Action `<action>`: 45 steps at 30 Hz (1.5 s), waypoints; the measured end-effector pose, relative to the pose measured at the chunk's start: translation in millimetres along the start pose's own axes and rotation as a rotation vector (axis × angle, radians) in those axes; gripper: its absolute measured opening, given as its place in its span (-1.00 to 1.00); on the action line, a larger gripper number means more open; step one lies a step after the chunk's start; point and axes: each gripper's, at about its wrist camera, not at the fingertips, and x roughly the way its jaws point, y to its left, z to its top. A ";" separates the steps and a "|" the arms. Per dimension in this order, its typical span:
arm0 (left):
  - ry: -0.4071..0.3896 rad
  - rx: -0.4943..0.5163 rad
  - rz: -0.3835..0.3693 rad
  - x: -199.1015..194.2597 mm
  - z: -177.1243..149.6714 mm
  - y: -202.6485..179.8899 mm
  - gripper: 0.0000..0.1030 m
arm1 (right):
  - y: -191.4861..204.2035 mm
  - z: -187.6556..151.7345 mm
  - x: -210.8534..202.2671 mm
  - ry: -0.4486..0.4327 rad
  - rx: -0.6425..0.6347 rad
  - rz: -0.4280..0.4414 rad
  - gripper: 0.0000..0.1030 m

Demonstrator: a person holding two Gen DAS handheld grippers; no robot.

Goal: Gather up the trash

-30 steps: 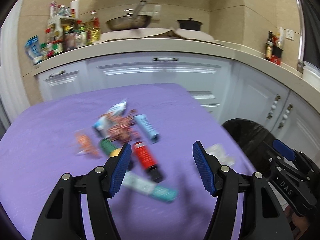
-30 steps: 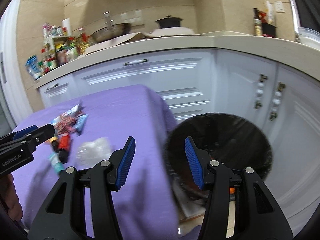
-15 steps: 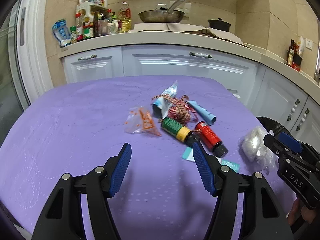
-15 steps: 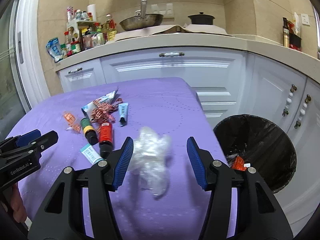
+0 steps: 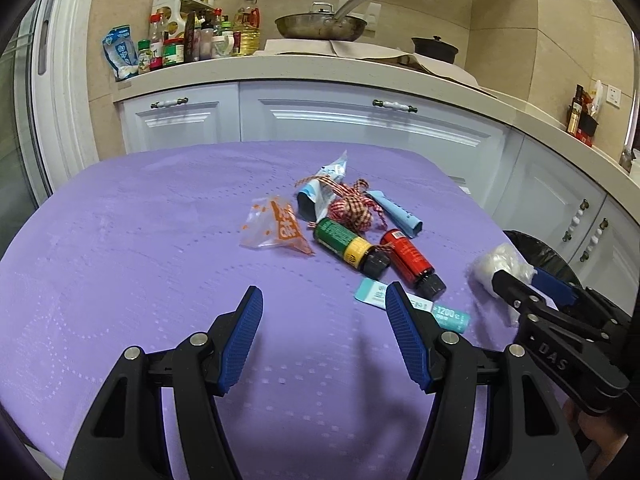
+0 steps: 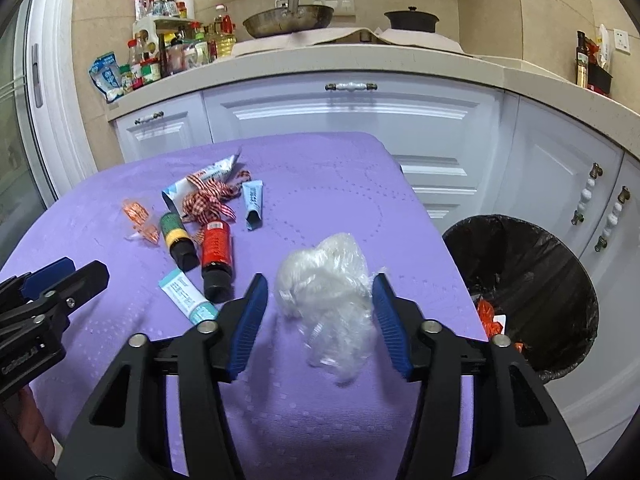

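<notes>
Trash lies on a purple table (image 5: 140,240): a crumpled clear plastic bag (image 6: 328,280), a red bottle (image 5: 412,260), a green and yellow bottle (image 5: 344,242), a teal tube (image 5: 416,306), a light blue tube (image 5: 394,218), an orange-printed wrapper (image 5: 280,228) and a checked ribbon (image 5: 352,210). My right gripper (image 6: 320,300) is open, with the plastic bag between its jaws. My left gripper (image 5: 322,322) is open and empty, just in front of the teal tube. A black-lined trash bin (image 6: 528,280) stands right of the table.
White cabinets and a counter (image 5: 320,76) run behind and to the right, with bottles, a pan and a pot on top. The bin holds some orange trash (image 6: 490,316). The table's right edge is close to the bin.
Both grippers swung left, from the bin side back over the table. The right gripper came up to the plastic bag, which now sits between its open jaws.
</notes>
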 end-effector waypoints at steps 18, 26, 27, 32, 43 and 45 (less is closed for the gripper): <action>0.052 0.051 -0.026 21.1 -3.5 -61.4 0.30 | -37.1 -7.5 -19.0 -0.056 0.030 -0.016 -0.20; 0.125 0.065 0.029 47.6 -6.1 -86.2 0.36 | -65.2 -11.6 -24.0 -0.067 0.080 0.001 -0.20; 0.137 0.066 0.036 49.8 -6.4 -86.9 0.36 | -67.3 -12.6 -23.9 -0.066 0.085 0.003 -0.20; 0.159 0.052 0.051 50.4 -10.1 -79.4 0.16 | -71.7 -14.7 -23.5 -0.067 0.096 0.017 -0.20; 0.130 0.063 0.029 33.6 -20.8 -59.1 -0.54 | -62.1 -16.4 -27.5 -0.072 0.088 0.035 -0.20; 0.128 0.060 0.019 31.6 -21.9 -55.2 -0.58 | -59.2 -16.9 -28.0 -0.070 0.084 0.038 -0.20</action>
